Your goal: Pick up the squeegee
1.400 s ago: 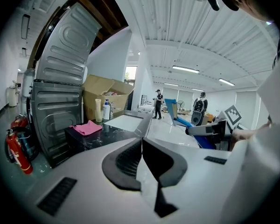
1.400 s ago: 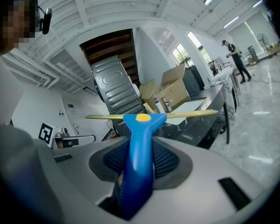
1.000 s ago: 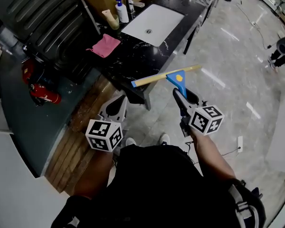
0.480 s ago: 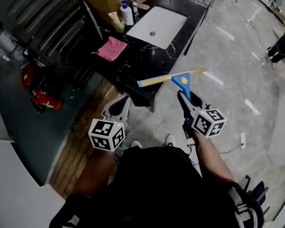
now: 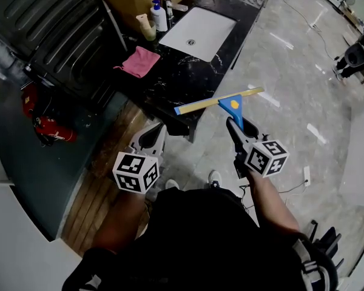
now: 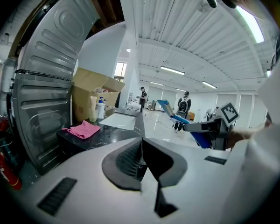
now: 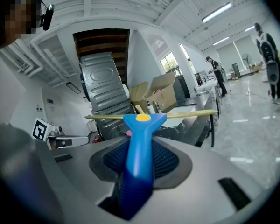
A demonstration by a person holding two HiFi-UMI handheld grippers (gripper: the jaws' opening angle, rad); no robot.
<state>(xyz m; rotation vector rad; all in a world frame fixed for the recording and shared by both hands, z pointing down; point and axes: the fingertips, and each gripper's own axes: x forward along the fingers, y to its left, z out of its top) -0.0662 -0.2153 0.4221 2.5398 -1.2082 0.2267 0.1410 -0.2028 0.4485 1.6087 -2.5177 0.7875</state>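
Head view: the right gripper [image 5: 235, 126], at 2 o'clock from the frame's centre, is clamped on the blue handle of the squeegee [image 5: 220, 102]. The handle runs from the jaws toward 12 o'clock and ends in a yellow blade lying crosswise, off the dark marble surface [image 5: 182, 77] and in the air above the floor. The blade's left end looks close to the surface's corner, though contact cannot be judged from above.

Right gripper view: the jaws stand fairly wide, the ribbed pads [image 7: 165, 158] pressing both sides of the squeegee [image 7: 139, 139] handle.

Left gripper view: the left gripper [image 6: 141, 160] is fully closed, pad against pad, with nothing between. In the head view the left gripper [image 5: 153, 137] sits at 7 o'clock from the squeegee, well apart. A pink cloth [image 5: 138, 61] lies on the surface at 11 o'clock from it, beside a white sink [image 5: 197, 32].
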